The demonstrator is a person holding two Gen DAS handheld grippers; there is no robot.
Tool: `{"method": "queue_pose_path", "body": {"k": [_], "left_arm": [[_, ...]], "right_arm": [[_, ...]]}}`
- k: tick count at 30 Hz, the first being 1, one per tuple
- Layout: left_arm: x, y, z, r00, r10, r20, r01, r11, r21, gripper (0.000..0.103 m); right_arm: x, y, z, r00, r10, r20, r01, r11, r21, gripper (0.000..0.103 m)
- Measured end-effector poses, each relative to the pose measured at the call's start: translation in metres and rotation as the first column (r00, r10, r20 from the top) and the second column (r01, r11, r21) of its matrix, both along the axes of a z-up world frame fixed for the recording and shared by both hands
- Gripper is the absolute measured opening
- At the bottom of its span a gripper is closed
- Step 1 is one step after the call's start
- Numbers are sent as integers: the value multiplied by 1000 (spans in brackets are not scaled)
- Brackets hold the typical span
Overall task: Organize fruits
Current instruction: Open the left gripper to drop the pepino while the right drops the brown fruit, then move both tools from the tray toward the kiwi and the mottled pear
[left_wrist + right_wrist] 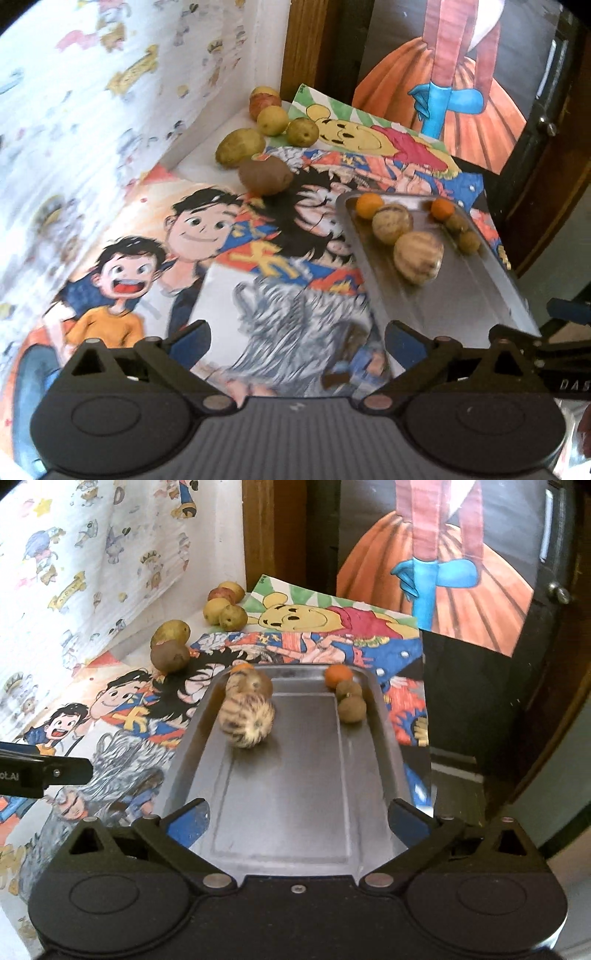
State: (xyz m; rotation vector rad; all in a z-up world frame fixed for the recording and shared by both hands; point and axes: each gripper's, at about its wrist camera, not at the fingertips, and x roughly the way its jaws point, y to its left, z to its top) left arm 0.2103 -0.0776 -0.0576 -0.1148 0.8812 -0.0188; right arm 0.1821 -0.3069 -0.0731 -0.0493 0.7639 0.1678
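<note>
Both tongs, left [297, 341] and right [297, 819], gape wide and empty near the metal tray [295, 834] holding six fruits; six more [264, 175] lie loose on the surface, best gripped gently across the middle.

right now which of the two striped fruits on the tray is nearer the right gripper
The front striped fruit, nearer the right gripper. The other striped fruit sits behind it, by the tray's far rim.

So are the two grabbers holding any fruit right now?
No. The left gripper and right gripper are both open and empty; the fruit sits on the tray and table.
</note>
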Motion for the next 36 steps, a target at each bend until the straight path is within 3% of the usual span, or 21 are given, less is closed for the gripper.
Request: {"method": "queue_pose_path", "body": {"k": [10,18,28,36], "left_arm": [[-44,31,-2,996,-89,-17,90,995,37,102],[-66,47,-8,993,-106,-53,109,992,57,102],[-77,54,-15,991,-74,-113,82,994,66,102],[-67,56,-15,992,1,-125,9,997,83,102]], "right_arm": [[-63,25,-10,997,-60,-47,61,998,10,102],[-86,42,-19,992,-55,-114,62,996,57,102],[-84,60,-18,986,67,-150,-52,993,104,102],[-55,64,-10,967,203,-156,-186,975,118,102]]}}
